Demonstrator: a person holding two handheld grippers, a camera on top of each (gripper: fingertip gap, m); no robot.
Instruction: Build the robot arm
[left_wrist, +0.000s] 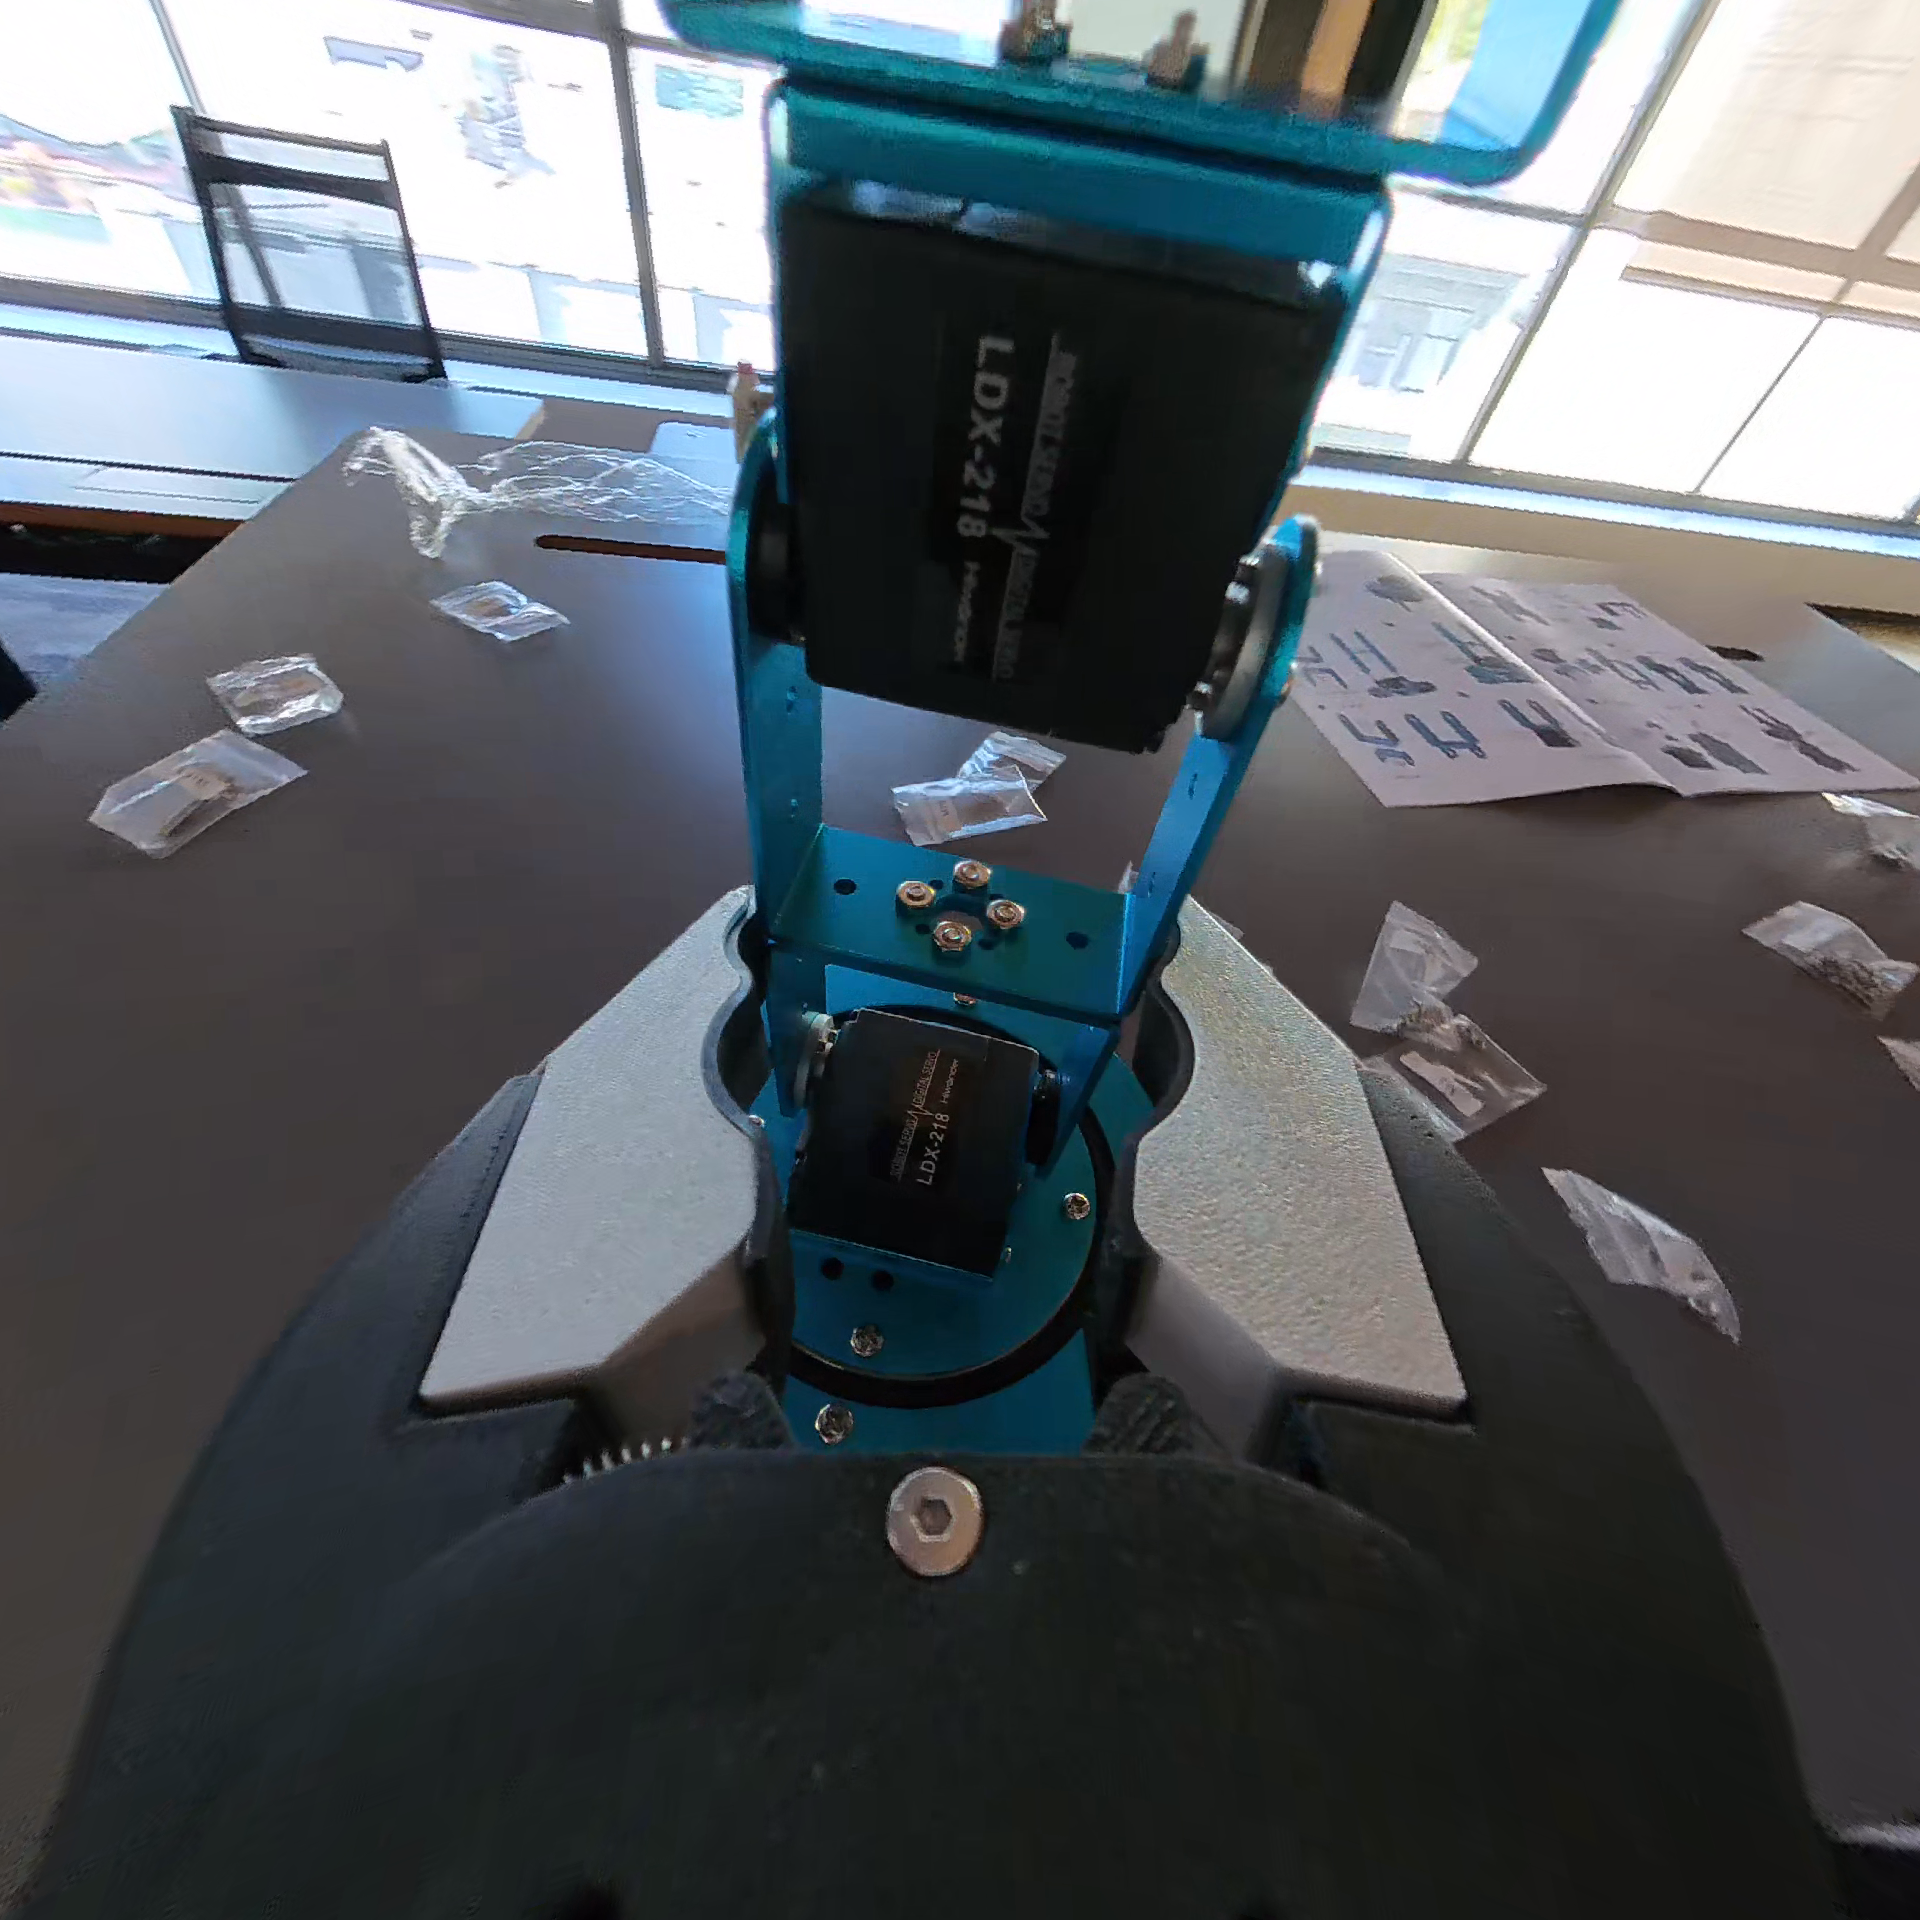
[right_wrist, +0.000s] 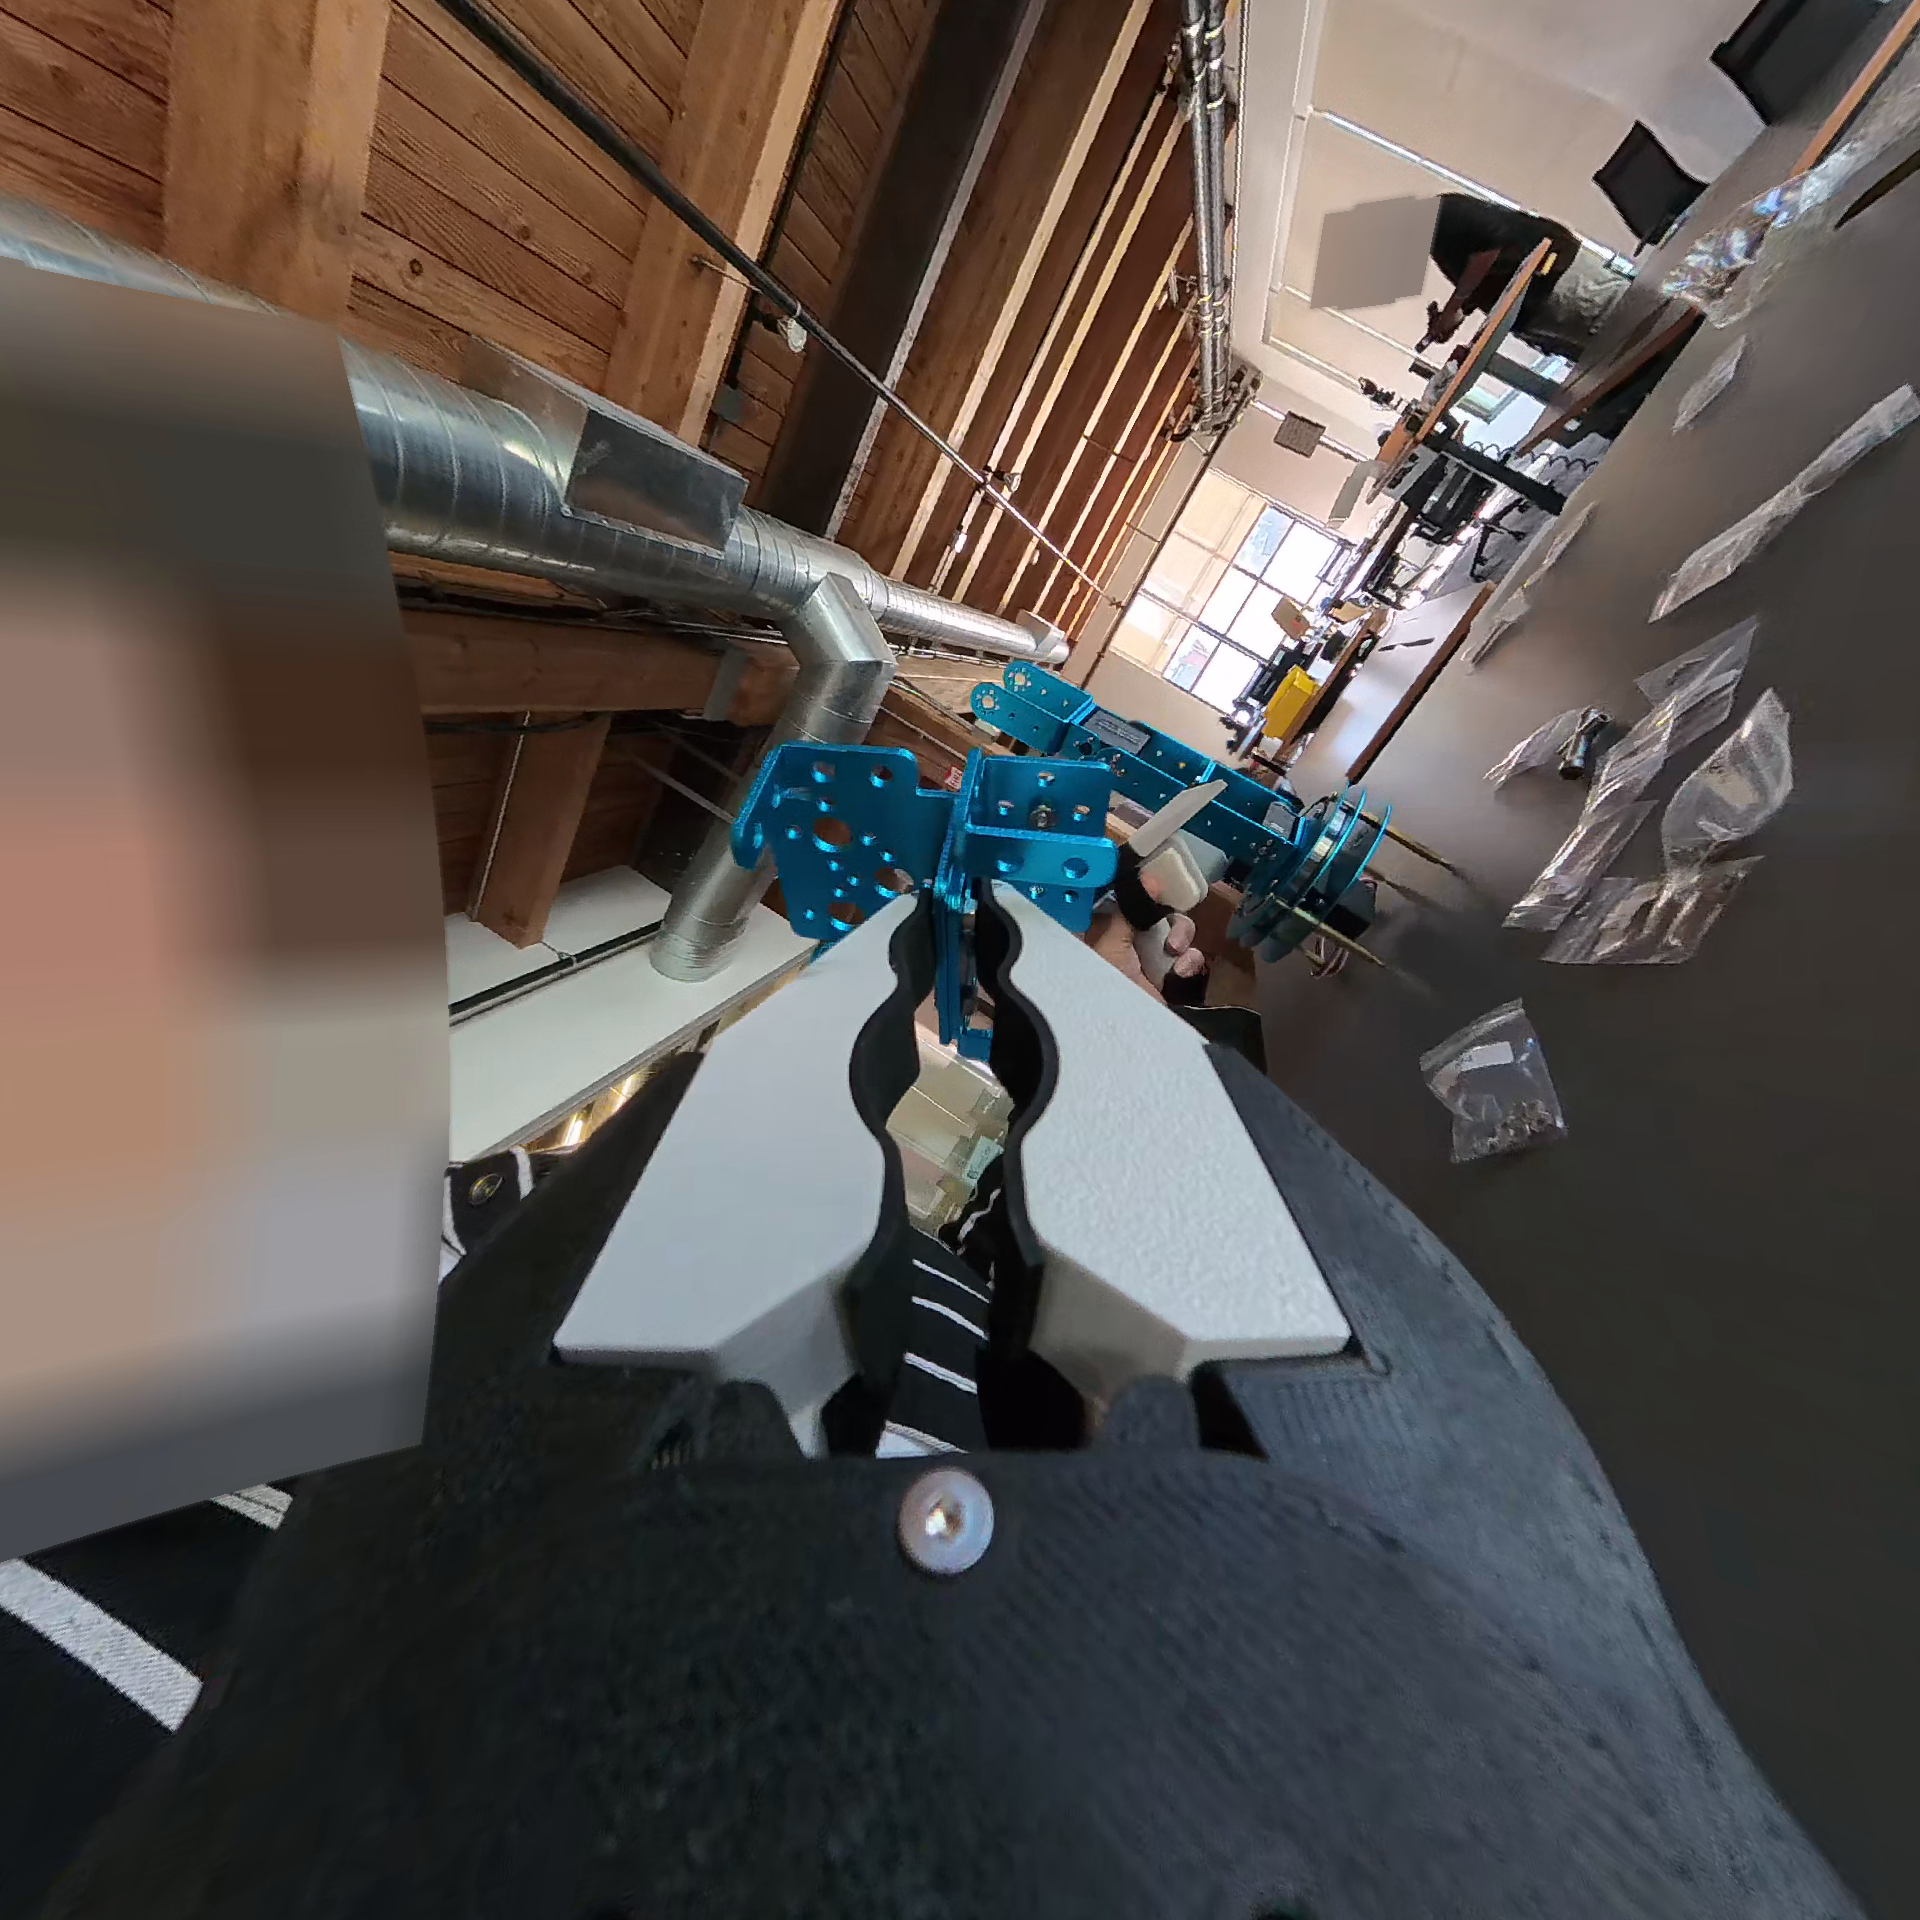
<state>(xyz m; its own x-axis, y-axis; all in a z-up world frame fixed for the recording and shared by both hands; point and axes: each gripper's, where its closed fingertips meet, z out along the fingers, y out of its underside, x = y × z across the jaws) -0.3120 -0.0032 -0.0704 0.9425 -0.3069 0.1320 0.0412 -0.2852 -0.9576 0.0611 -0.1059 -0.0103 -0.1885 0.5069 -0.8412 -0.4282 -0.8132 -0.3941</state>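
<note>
Sunlit windows back a dark table (left_wrist: 312, 1039) strewn with small clear parts bags (left_wrist: 192, 795) and an instruction sheet (left_wrist: 1579, 686). At its near edge the left gripper (left_wrist: 940, 1049) is clamped on the lower frame of a blue servo arm (left_wrist: 997, 582), apparently steadying it upright; the arm rises between and beyond the fingers. The right gripper (right_wrist: 951, 920), tilted sideways, is closed on a perforated blue bracket (right_wrist: 831, 842) that juts past its tips, near the arm's free end
</note>
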